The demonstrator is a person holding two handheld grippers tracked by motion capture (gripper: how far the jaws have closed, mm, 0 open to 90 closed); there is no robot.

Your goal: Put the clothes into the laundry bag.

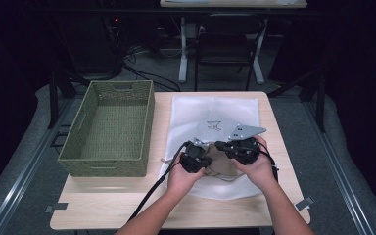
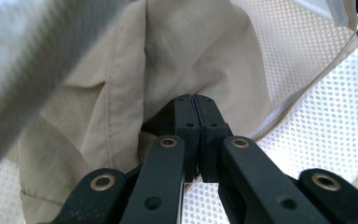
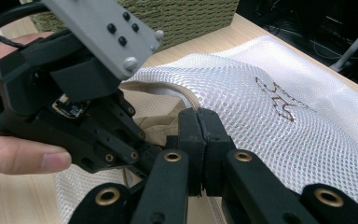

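Note:
A white mesh bag [image 1: 215,110] with a brown logo lies flat on the wooden table [image 1: 127,205]. A beige garment [image 1: 223,164] sits in its near opening. My left gripper [image 1: 206,160] points into that opening, and in its own view its jaws [image 2: 195,100] are pressed together on a fold of the beige garment [image 2: 121,93], with mesh [image 2: 317,121] to the right. My right gripper [image 1: 220,146] faces it from the right, jaws [image 3: 198,114] shut on the bag's beige-trimmed rim [image 3: 168,91]. The left gripper [image 3: 151,156] shows close by at the left of the right gripper view.
A green woven basket [image 1: 103,166] stands on the table's left half, its wall also behind the bag in the right gripper view [image 3: 191,18]. A black chair [image 1: 225,44] and cables lie beyond the far edge. Bare tabletop runs along the near edge.

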